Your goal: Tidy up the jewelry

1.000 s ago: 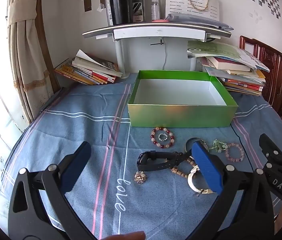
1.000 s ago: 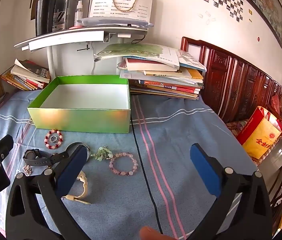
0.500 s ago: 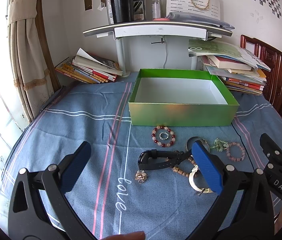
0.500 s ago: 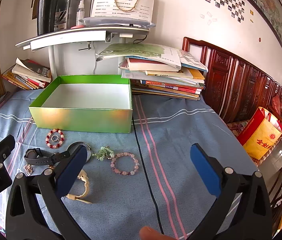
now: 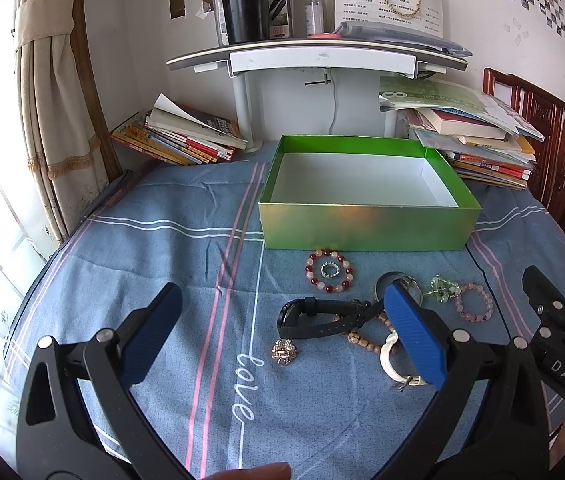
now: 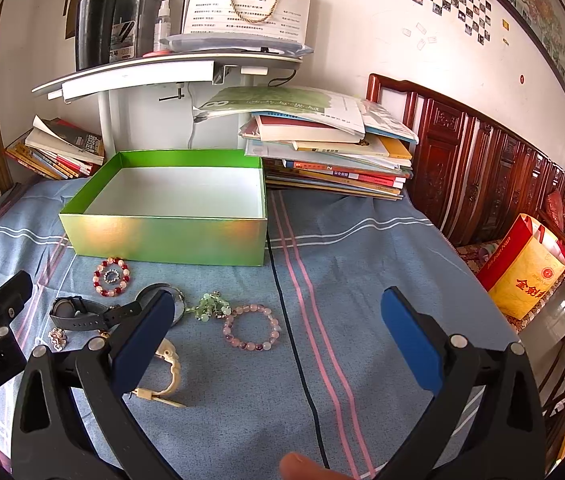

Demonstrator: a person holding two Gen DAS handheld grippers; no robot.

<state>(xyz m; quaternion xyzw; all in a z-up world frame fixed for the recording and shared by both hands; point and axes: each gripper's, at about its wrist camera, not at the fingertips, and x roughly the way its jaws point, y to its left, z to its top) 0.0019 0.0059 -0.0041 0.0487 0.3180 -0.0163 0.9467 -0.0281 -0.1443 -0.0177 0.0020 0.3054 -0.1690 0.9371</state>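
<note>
Both the left gripper (image 5: 282,320) and right gripper (image 6: 278,332) hang wide apart, holding nothing. In front of the one green box (image 6: 162,232) lie two bead bracelets, red-white (image 6: 111,276) and pink (image 6: 251,328), one black watch (image 5: 314,318), perhaps a brooch (image 5: 283,352). The cloth (image 5: 162,248) reads "love".

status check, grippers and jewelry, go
Left gripper and right gripper open, empty. Green box empty; jewelry on cloth. Nothing blocking.

the box (image 5: 366,228) sits behind my jewelry: beaded bracelet (image 5: 328,271) nearest it, watch (image 5: 322,318) in front, book stacks (image 6: 334,156) behind.
</note>
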